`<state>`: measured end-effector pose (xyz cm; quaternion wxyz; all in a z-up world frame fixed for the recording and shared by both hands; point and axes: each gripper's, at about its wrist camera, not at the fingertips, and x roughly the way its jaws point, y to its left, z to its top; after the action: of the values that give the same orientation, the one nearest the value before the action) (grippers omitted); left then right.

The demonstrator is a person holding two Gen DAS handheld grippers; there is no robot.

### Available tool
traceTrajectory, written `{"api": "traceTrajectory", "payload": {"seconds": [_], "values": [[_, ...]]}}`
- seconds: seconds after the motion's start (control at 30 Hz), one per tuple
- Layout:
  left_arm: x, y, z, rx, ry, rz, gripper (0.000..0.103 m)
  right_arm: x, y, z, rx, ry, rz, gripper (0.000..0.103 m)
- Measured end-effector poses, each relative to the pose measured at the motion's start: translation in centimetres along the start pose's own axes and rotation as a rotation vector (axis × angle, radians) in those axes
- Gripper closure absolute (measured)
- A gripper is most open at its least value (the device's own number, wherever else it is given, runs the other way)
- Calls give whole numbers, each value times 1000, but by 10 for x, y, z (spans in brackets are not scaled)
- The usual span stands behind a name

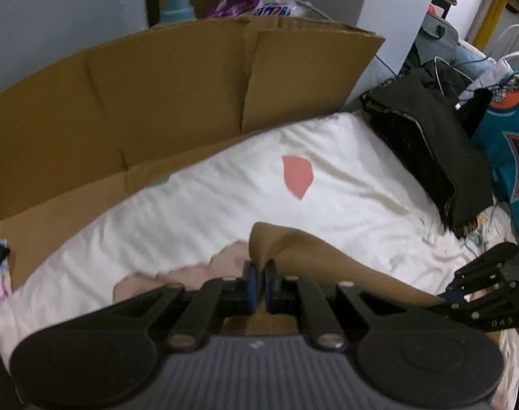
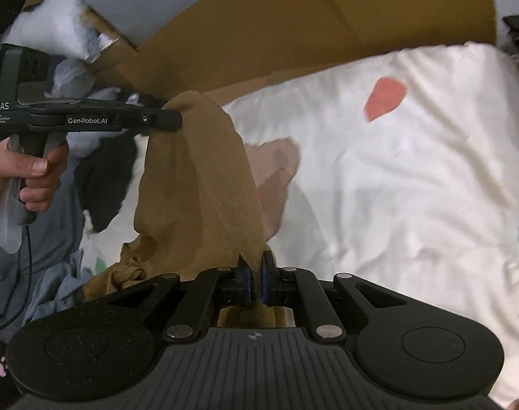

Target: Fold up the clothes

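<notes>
A thin tan garment hangs stretched between both grippers, lifted off the white bedsheet. My right gripper is shut on its near edge. My left gripper, held by a hand, pinches the far upper corner. In the left wrist view my left gripper is shut on a peak of the tan garment, which runs right to my right gripper. A pale pink garment lies flat on the sheet under the tan one.
A cardboard sheet stands along the bed's far side. A black garment and a teal jersey lie at the right. A pile with black and blue clothes sits by the hand. A red patch marks the sheet.
</notes>
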<state>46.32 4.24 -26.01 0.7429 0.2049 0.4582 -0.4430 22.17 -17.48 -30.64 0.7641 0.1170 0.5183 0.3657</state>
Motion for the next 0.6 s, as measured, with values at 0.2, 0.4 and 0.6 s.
{"api": "traceTrajectory", "payload": {"seconds": [0.2, 0.4, 0.6], "values": [[18, -10, 31, 21, -23, 0, 98, -12, -22, 17, 24, -41, -57, 99], [31, -18, 52, 41, -52, 3, 98, -19, -36, 32, 38, -69, -143, 99], [36, -21, 38, 31, -47, 3, 98, -23, -29, 28, 1, -77, -185, 99]]}}
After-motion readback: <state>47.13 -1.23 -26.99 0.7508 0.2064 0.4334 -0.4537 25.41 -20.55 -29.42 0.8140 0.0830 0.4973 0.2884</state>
